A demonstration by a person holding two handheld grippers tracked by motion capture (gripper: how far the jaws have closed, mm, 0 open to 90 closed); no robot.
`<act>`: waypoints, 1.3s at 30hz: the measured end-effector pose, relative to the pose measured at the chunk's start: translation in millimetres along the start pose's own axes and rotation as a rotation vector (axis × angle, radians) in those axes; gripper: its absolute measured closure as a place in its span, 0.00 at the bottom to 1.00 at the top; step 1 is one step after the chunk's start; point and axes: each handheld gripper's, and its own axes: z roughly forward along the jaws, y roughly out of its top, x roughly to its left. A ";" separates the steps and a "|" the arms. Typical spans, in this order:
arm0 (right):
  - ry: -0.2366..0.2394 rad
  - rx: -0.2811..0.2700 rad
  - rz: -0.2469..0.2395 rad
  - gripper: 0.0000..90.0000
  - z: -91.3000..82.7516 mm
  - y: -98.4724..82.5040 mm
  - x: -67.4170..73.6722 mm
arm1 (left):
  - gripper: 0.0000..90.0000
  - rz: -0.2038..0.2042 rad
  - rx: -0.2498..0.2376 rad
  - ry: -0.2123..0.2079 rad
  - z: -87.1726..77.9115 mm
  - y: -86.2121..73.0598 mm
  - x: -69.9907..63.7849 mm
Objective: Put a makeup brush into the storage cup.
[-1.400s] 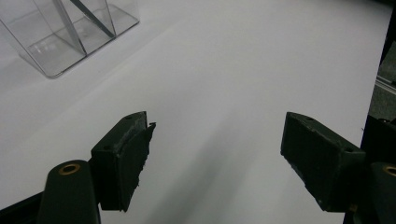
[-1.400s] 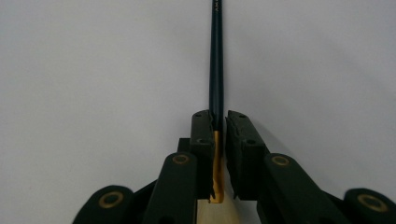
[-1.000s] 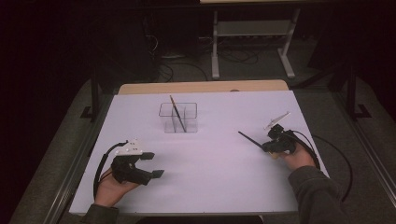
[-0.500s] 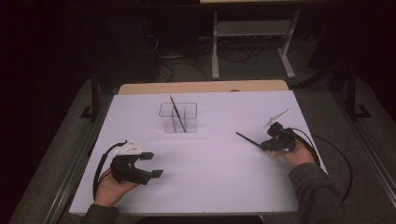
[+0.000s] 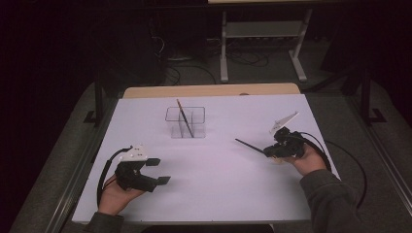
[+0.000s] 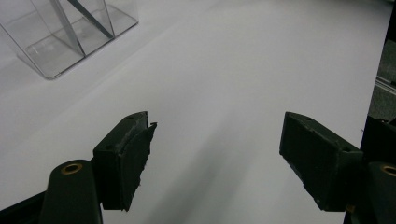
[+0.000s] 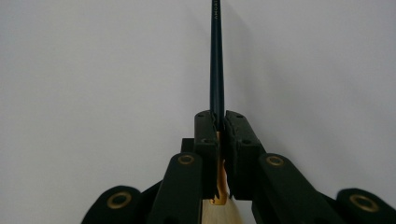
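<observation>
A slender dark-handled paintbrush, with a gold ferrule and pale bristles, is being clamped by the fully closed right tool near the tabletop's right edge. The left tool is being held wide open, gripping nothing, near the front-left corner.

brush: tip cut off by the top edge of the right gripper view; bristle end hidden behind the jaws
clear holder: cropped at the top and left edges
lettering on brush: too small to read
</observation>
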 end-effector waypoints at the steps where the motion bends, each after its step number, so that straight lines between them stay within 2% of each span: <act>1: 0.005 -0.003 -0.011 0.92 -0.1 2.3 3.0 | 0.27 0.004 0.000 0.002 -0.2 0.2 0.0; 8: 0.018 -0.004 -0.072 0.92 -1.8 17.5 18.5 | 0.27 0.005 -0.004 -0.003 -0.2 1.6 -1.8; 18: 0.067 -0.025 -0.199 0.92 0.7 44.2 47.4 | 0.27 0.014 -0.006 -0.012 -0.2 3.7 -4.2; 21: 0.097 -0.032 -0.231 0.92 2.1 51.3 57.7 | 0.28 0.019 -0.006 -0.021 2.2 4.3 -6.3; 23: 0.109 -0.035 -0.262 0.93 3.8 55.8 64.7 | 0.28 0.028 0.004 -0.029 4.7 5.5 -8.1; 39: 0.211 -0.008 -0.400 0.92 15.6 84.2 106.1 | 0.33 0.111 0.022 -0.071 11.8 23.4 -24.6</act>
